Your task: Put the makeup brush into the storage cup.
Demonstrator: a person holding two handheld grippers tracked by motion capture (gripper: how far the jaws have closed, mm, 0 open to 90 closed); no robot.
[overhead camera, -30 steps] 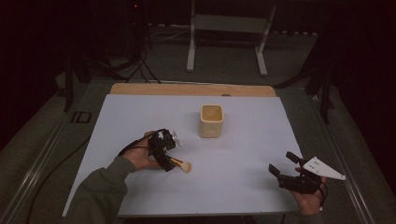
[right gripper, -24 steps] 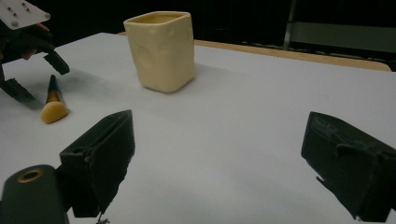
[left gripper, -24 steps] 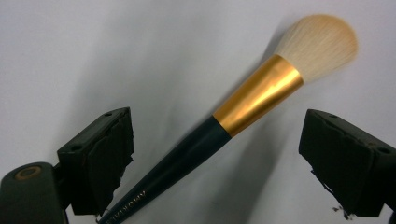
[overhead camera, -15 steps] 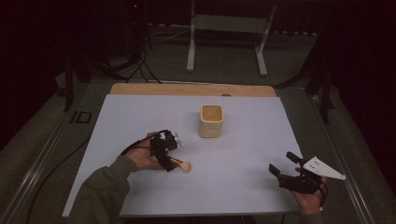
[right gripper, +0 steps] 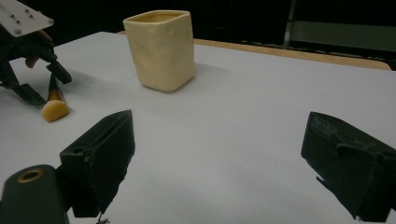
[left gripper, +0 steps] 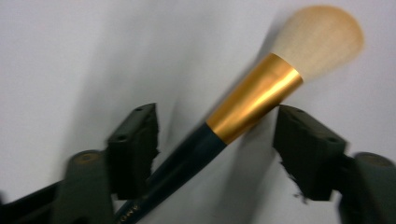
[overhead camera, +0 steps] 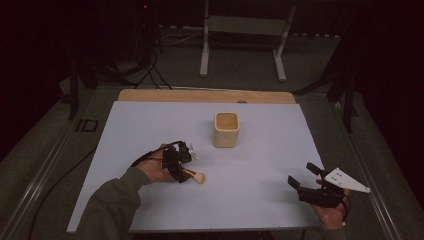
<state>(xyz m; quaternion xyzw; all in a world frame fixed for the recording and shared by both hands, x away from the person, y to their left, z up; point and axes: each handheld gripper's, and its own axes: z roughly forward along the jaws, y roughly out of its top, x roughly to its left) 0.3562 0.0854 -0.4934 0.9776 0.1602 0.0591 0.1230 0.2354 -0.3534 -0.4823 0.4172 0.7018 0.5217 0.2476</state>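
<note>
Black and angled down toward the white sheet covering the table point(overhead camera: 150, 210), the left tool point(overhead camera: 181, 170) is held in a hand point(overhead camera: 155, 170) whose olive sleeve comes in from the bottom left; its jaws are parted on either side of a makeup brush with a dark handle, gold ferrule and pale tan bristles point(left gripper: 261, 93), which lies between them, the handle close against one pad point(left gripper: 133, 149) and the other pad point(left gripper: 308, 154) apart from it. From above, the brush head point(overhead camera: 199, 177) rests on the sheet just right of that tool. Over at the near right corner, the right tool point(overhead camera: 305, 176) sits low near the sheet, jaws spread wide with nothing between them, its grey three-cornered plate point(overhead camera: 346, 180) pointing outward. A cream, squarish ceramic cup point(overhead camera: 226, 129) stands upright beyond both tools, well apart from each. Between the two tools the sheet is bare, and a strip of wooden tabletop point(overhead camera: 200, 96) shows along the far edge.
</note>
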